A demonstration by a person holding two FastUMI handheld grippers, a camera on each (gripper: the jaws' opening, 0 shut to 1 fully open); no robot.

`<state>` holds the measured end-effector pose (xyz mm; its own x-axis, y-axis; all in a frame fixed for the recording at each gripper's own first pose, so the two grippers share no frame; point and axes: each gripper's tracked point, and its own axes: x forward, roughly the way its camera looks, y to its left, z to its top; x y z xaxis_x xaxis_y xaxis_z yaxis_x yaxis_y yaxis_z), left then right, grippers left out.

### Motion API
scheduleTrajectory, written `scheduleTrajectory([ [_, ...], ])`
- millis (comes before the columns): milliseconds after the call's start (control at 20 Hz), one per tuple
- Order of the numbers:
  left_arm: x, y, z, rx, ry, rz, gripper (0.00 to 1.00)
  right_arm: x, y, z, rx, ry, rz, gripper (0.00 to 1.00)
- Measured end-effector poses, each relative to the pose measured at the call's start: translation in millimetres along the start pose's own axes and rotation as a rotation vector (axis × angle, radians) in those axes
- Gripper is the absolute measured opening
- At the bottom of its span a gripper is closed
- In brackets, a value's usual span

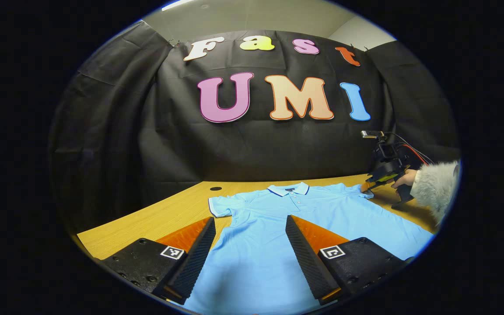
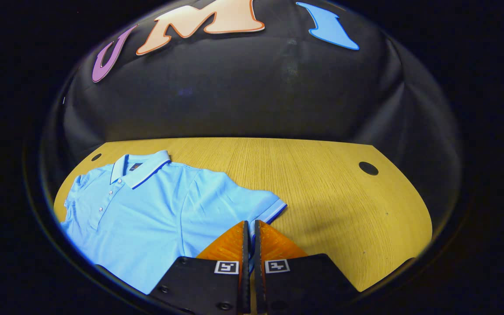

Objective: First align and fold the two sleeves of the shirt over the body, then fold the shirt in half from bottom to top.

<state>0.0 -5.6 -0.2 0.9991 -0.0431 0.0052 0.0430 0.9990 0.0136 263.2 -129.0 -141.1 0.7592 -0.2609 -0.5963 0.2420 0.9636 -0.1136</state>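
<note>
Now the right gripper (image 2: 250, 227) is pinched on the hem of the shirt's (image 2: 147, 210) right sleeve (image 2: 260, 205), body stretching away to its left across the table (image 2: 322, 188). The left gripper (image 1: 250, 227) hovers wide open above the torso, far sleeve (image 1: 219, 205) ahead-left.

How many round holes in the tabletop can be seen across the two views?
2. In the right gripper view one hole sits near the table's far right corner, and another hole sits at the far left, beyond the polo shirt's collar. Others may be hidden under the shirt.
</note>
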Motion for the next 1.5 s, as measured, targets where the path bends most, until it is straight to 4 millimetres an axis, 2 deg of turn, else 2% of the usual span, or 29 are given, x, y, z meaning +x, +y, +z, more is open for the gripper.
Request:
scheduleTrajectory([
  [100, 0.1, 0.1, -0.1, 0.0, 0.0, 0.0, 0.96, -8.8, 8.5, 17.9, 0.005, -0.051, 0.013, 0.07],
  [200, 0.2, 0.2, -0.3, 0.0, 0.0, 0.001, 0.96, -20.6, 26.5, 31.5, 0.037, -0.082, 0.063, 0.07],
  [400, 0.4, 0.2, -0.3, 0.0, 0.0, 0.004, 0.96, -41.0, 85.4, 51.2, 0.105, -0.14, 0.229, 0.07],
  [550, 0.4, 0.1, 0.3, -0.001, 0.001, 0.004, 0.96, -44.0, 130.1, 41.8, 0.147, -0.108, 0.334, 0.07],
  [700, 0.8, 0.3, -0.5, -0.002, 0.002, 0.004, 0.96, -40.3, 164.1, 24.5, 0.188, -0.051, 0.398, 0.07],
  [850, 0.7, 0.4, -0.4, -0.002, 0.003, 0.004, 0.96, -42.4, 191.8, 15.8, 0.239, -0.01, 0.476, 0.07],
  [900, 1.0, 0.4, -0.9, -0.002, 0.003, 0.005, 0.96, -48.0, 194.7, 13.6, 0.251, 0.0, 0.5, 0.15],
  [950, 1.0, 0.3, -0.4, -0.002, 0.003, 0.005, 0.96, -51.5, 198.7, 13.6, 0.258, 0.007, 0.522, 0.12],
  [1050, 0.9, 0.6, -0.3, -0.002, 0.003, 0.006, 0.96, -57.0, 203.6, 12.0, 0.254, 0.015, 0.547, 0.57],
  [1100, 1.0, 1.1, -1.1, -0.003, 0.003, 0.008, 0.96, -62.8, 203.7, 10.3, 0.239, 0.021, 0.553, 0.86],
  [1150, 1.5, 0.7, -0.8, -0.003, 0.003, 0.008, 0.96, -69.1, 205.1, 8.8, 0.223, 0.027, 0.561, 0.96],
  [1250, 0.8, 1.1, -0.1, -0.003, 0.003, 0.008, 0.96, -86.7, 201.8, 8.0, 0.195, 0.006, 0.57, 0.94],
  [1300, 1.0, 1.2, -0.5, -0.004, 0.002, 0.009, 0.96, -98.3, 199.4, 6.9, 0.182, -0.014, 0.578, 0.98],
  [1500, 1.3, 1.3, 0.5, -0.008, -0.007, 0.012, 0.96, -144.3, 183.3, -4.4, 0.146, -0.087, 0.614, 0.98],
])
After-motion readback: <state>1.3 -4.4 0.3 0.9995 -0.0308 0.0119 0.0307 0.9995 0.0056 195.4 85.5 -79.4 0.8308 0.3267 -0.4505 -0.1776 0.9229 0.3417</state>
